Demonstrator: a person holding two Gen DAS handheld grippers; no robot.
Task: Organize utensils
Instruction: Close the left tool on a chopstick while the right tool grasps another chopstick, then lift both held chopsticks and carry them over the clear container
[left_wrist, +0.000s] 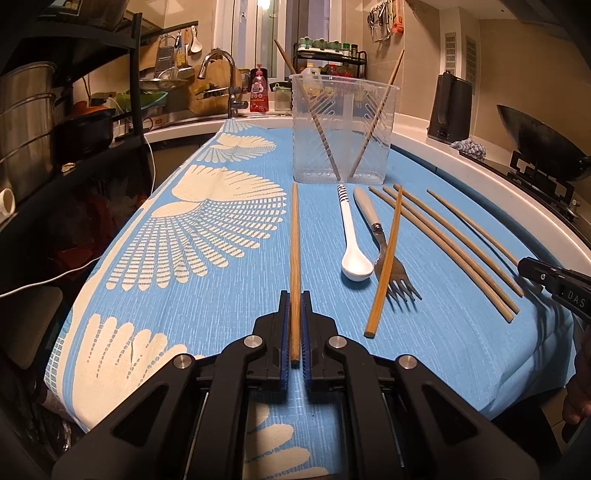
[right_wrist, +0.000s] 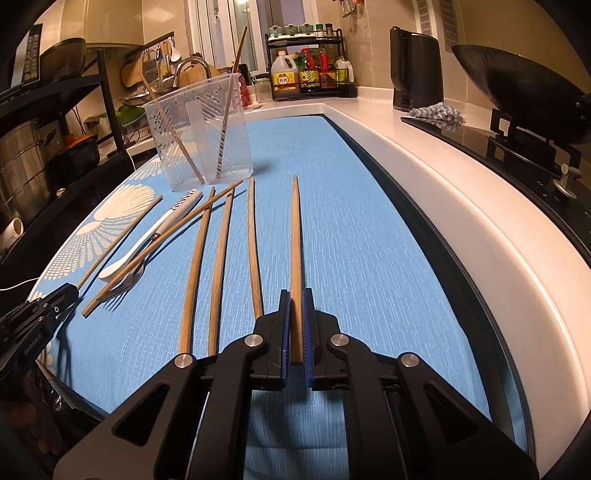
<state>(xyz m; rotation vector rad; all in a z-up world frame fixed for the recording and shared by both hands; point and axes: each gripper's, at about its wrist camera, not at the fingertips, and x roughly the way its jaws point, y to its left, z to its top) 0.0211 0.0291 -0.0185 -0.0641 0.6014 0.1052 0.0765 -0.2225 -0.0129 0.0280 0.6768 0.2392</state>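
A clear plastic holder (left_wrist: 341, 129) stands at the far end of the blue cloth and holds two chopsticks; it also shows in the right wrist view (right_wrist: 201, 136). My left gripper (left_wrist: 294, 295) is shut on a wooden chopstick (left_wrist: 294, 251) that points at the holder. My right gripper (right_wrist: 294, 295) is shut on another chopstick (right_wrist: 295, 236). A white spoon (left_wrist: 351, 236), a fork (left_wrist: 391, 266) with a chopstick (left_wrist: 386, 266) across it, and several more chopsticks (left_wrist: 450, 243) lie on the cloth between the grippers.
The blue patterned cloth (left_wrist: 207, 295) covers the counter. A black kettle (right_wrist: 413, 70), a wok (right_wrist: 524, 85) on the stove and a grey rag (right_wrist: 437, 112) stand to the right. A sink tap (left_wrist: 221, 74) and a black rack with pots (left_wrist: 44, 110) are on the left.
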